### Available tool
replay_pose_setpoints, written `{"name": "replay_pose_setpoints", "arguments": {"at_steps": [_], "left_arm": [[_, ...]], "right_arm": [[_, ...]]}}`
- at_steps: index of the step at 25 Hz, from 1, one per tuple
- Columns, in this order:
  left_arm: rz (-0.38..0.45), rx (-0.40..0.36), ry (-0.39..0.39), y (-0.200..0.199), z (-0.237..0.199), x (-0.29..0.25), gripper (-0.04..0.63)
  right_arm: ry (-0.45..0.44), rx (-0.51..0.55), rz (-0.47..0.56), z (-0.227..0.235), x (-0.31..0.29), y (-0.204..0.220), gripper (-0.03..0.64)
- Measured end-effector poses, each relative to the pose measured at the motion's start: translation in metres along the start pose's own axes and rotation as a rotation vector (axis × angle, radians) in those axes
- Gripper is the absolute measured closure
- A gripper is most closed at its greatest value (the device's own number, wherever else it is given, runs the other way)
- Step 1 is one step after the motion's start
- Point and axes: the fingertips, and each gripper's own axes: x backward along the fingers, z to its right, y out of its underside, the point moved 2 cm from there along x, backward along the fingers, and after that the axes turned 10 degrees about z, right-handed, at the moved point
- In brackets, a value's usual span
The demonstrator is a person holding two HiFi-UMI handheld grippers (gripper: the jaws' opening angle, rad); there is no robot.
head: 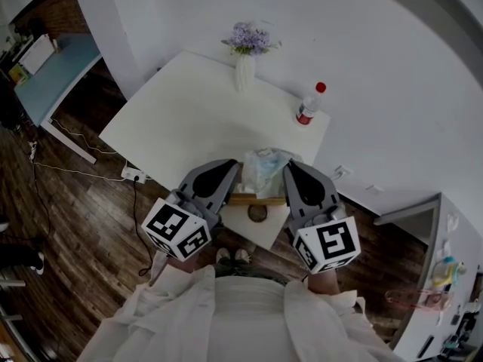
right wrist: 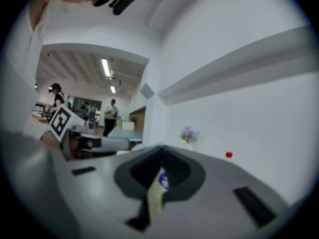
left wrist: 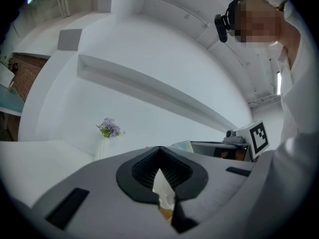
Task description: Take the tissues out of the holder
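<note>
From the head view, the left tongs (head: 237, 173) and right tongs (head: 289, 169) hold a soft, crinkly pack of tissues (head: 264, 168) right by the wooden holder (head: 256, 199) on the flat white desk (head: 189, 123), while the left gripper view shows its tongs pinching the pack's white edge, and the right gripper view shows its tongs pinching the shiny edge.

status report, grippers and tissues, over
Both shut: left gripper on one edge of the tissue pack, right gripper on the other. Pack just above the wooden holder, unclear if free. Vase and bottle stand well behind.
</note>
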Motion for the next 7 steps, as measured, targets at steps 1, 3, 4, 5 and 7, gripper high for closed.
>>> {"name": "replay_pose_setpoints", "arguments": {"at_steps": [1,3,4,5,7], "left_arm": [[0.004,0.01,0.0,-0.0006,-0.0001,-0.0004,0.577],[0.008,0.019,0.002,-0.0015,-0.0001,-0.0011,0.577],[0.007,0.019,0.002,-0.0017,0.0,-0.0015,0.577],[0.006,0.018,0.002,-0.0017,0.0002,-0.0017,0.577],[0.003,0.019,0.004,-0.0016,0.0005,-0.002,0.577]], "right_arm": [[-0.002,0.0,-0.003,0.0006,-0.0003,0.001,0.606],[-0.003,-0.001,-0.007,0.0023,-0.0009,0.0021,0.605],[-0.002,-0.002,-0.007,0.0031,-0.001,0.0018,0.605],[0.0,-0.002,-0.006,0.0038,-0.001,0.0013,0.606],[0.003,-0.003,-0.004,0.0051,-0.0006,-0.0001,0.606]]}}
